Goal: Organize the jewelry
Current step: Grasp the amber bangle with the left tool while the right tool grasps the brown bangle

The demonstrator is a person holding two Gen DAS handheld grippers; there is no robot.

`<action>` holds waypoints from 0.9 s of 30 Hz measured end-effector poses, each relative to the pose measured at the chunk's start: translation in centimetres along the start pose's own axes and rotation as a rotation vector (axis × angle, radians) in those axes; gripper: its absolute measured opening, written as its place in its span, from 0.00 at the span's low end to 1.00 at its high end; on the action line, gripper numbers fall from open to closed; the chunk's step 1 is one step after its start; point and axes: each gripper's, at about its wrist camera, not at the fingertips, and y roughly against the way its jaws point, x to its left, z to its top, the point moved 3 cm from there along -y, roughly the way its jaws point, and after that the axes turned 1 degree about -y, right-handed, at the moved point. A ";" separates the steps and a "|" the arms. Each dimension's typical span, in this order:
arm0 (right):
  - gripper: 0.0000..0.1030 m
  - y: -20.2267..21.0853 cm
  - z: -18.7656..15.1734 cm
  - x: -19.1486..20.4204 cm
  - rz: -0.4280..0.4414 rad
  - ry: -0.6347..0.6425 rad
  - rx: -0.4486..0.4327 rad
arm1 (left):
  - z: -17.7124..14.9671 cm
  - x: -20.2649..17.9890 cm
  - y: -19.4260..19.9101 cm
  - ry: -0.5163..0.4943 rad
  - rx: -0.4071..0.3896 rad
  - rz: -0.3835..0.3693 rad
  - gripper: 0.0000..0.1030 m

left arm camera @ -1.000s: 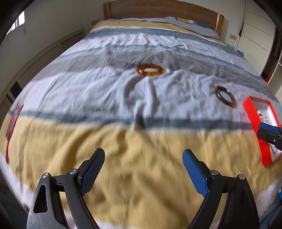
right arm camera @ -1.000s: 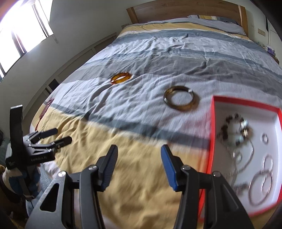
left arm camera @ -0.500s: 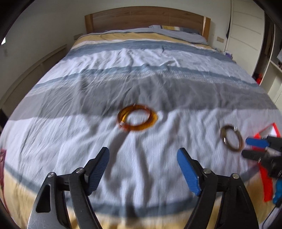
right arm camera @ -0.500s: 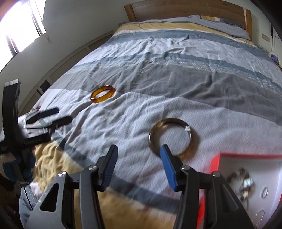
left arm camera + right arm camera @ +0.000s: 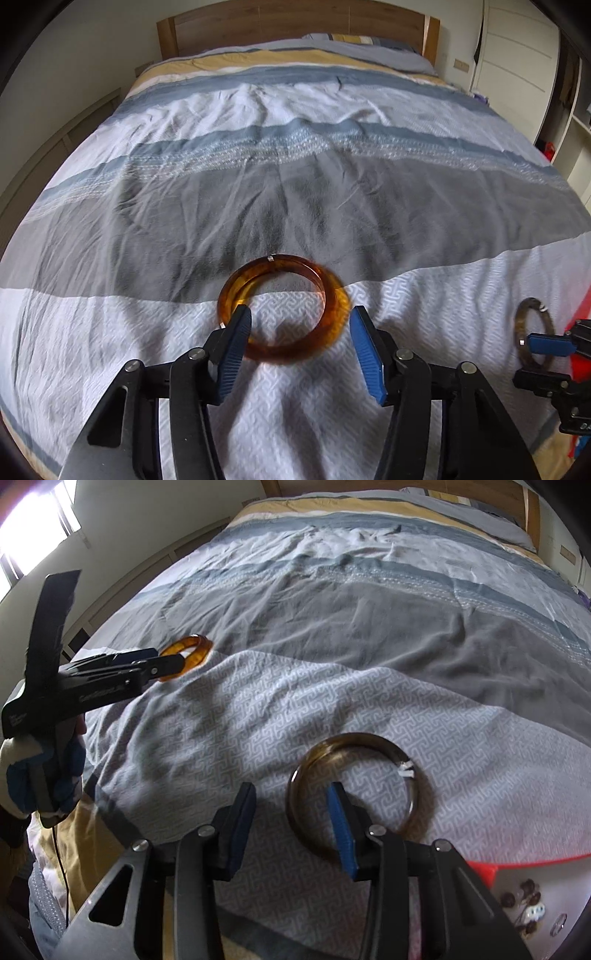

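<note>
left tool (image 5: pixel 301 323) closing, not gripping | amber bangle (image 5: pixel 283 306) between fingers | on bedspread (image 5: pixel 295 184)

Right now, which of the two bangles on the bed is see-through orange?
The amber orange bangle at the left gripper; the dark brownish bangle is duller.

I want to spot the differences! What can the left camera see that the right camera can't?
Only the left wrist view shows the whole headboard and the white wardrobe. Only the right wrist view shows the window, the gloved hand and the beads in the red box. Both show the striped bed, the amber bangle, the brown bangle and both hand-held grippers.
</note>
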 end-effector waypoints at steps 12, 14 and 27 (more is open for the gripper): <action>0.34 -3.0 0.9 -0.5 -0.023 -0.009 0.035 | 0.3 -0.5 -4.2 0.004 0.019 0.000 0.52; 0.32 -3.3 1.3 -0.3 -0.033 -0.006 0.030 | 0.5 -0.6 -4.4 0.007 0.017 -0.001 0.51; 0.08 -2.2 1.2 -0.6 0.020 -0.142 -0.083 | -0.7 -1.0 -1.7 0.134 -0.027 -0.098 0.10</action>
